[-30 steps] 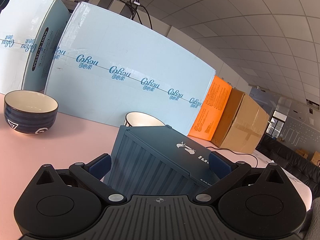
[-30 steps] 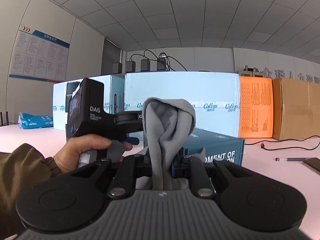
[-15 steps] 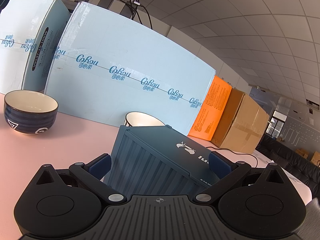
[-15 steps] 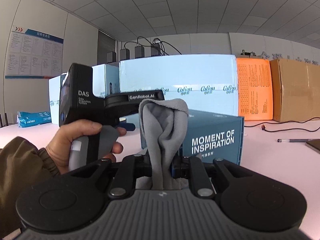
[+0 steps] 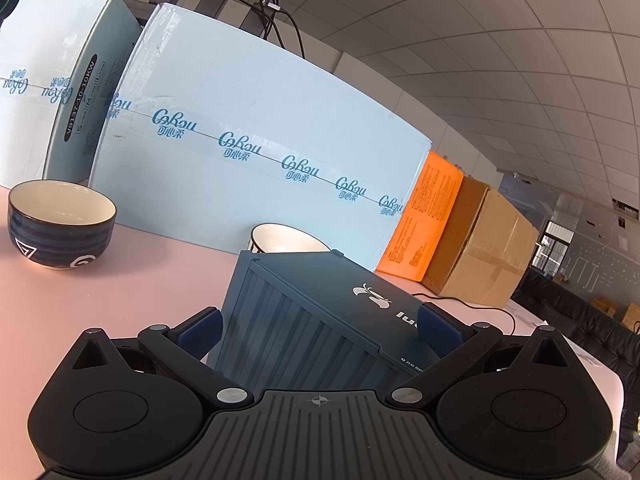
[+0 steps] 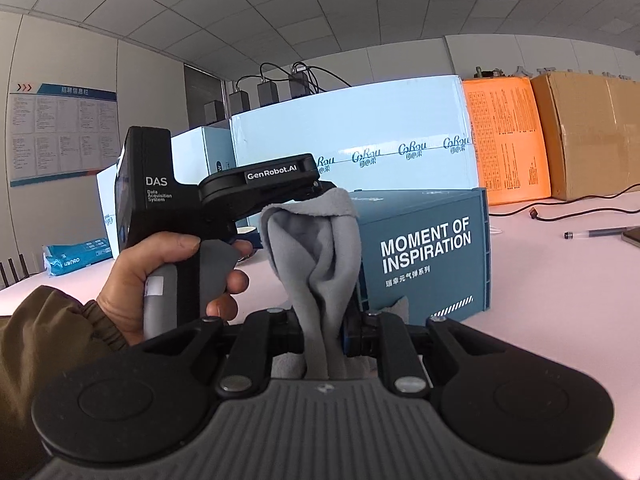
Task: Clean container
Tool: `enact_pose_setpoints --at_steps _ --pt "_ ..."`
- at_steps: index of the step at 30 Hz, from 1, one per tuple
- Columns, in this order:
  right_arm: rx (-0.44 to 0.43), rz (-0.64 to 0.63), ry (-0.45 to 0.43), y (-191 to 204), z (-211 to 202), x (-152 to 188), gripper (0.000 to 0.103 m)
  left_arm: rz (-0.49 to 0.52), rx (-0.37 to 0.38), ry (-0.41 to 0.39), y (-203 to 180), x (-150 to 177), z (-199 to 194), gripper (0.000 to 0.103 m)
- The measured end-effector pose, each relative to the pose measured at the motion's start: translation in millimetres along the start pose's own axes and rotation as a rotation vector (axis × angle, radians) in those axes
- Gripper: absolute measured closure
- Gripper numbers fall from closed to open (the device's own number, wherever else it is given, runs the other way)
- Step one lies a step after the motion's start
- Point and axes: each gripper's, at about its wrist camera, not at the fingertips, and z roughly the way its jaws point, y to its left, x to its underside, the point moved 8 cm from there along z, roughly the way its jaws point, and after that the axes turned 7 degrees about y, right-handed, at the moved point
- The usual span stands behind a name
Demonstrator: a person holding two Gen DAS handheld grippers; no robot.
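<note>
The dark blue container (image 5: 320, 320), ribbed at one end, lies on the pink table. My left gripper (image 5: 318, 328) is shut on it, one blue pad (image 5: 200, 330) at its left edge and the other on its logo face. In the right wrist view the container (image 6: 424, 248) reads "MOMENT OF INSPIRATION". A hand (image 6: 160, 272) holds the left gripper's black body (image 6: 272, 176) at the container's left end. My right gripper (image 6: 324, 328) is shut on a grey cloth (image 6: 316, 240), which stands bunched upright in front of that end.
Two dark bowls (image 5: 60, 224) (image 5: 288, 240) stand beyond the container. Pale blue cartons (image 5: 260, 140), an orange box (image 5: 428, 220) and a brown carton (image 5: 480, 248) wall off the back. A pen (image 6: 592, 234) and a cable (image 6: 560, 208) lie to the right.
The right gripper has rolled and shifted slightly with the cloth, so the container's whole lettered side now shows. The left gripper and the container have not moved.
</note>
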Motion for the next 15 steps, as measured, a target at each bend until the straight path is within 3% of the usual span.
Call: enact_pose_setpoints --at_steps 6,12,15 --pt "-0.019 0.018 -0.059 0 -11 -17 0.086 0.0 0.0 0.0 0 0 0 0.0" --pt "-0.067 0.162 0.038 -13 3 5 0.086 0.001 -0.001 0.0 1 0 1 0.0" --pt "-0.084 0.216 0.037 -16 3 4 0.086 0.0 0.0 0.0 1 0 1 0.0"
